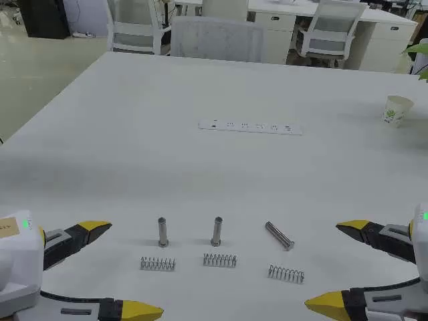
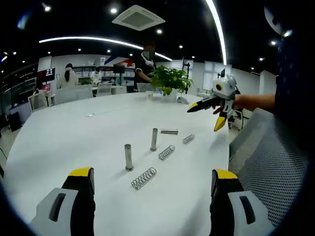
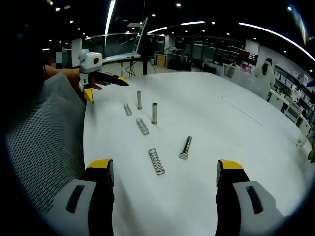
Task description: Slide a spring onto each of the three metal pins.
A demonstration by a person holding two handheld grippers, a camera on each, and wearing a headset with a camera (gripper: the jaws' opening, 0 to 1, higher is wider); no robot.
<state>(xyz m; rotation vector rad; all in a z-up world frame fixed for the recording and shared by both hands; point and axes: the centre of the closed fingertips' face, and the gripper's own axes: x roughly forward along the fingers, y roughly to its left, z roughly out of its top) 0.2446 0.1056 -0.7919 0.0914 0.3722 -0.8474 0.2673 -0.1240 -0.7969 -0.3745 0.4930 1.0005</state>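
Head view: three pins [image 1: 217,231] sit in a row at lower centre, the right one fallen flat, with a spring [image 1: 220,260] below each, seemingly paired for threading. The left gripper [image 1: 136,269] at lower left and right gripper [image 1: 322,266] at lower right flank them, jaws spread and empty. Left gripper view: the nearest spring [image 2: 143,178] lies low centre between its jaws. Right gripper view: the fallen pin [image 3: 185,147] lies centre, above the jaw tips

The left claw [image 1: 136,267] and right claw [image 1: 322,266], jaws wide apart, flank a row near the front edge of the surface [image 1: 134,147]. Two pins [image 1: 162,233] stand upright, and a third pin [image 1: 279,235] lies flat. Three springs [image 1: 220,260] lie just in front, with gaps between them. Behind the row there is open room as far as the power strip [image 1: 249,126]. A cup [image 1: 396,110] stands far right.
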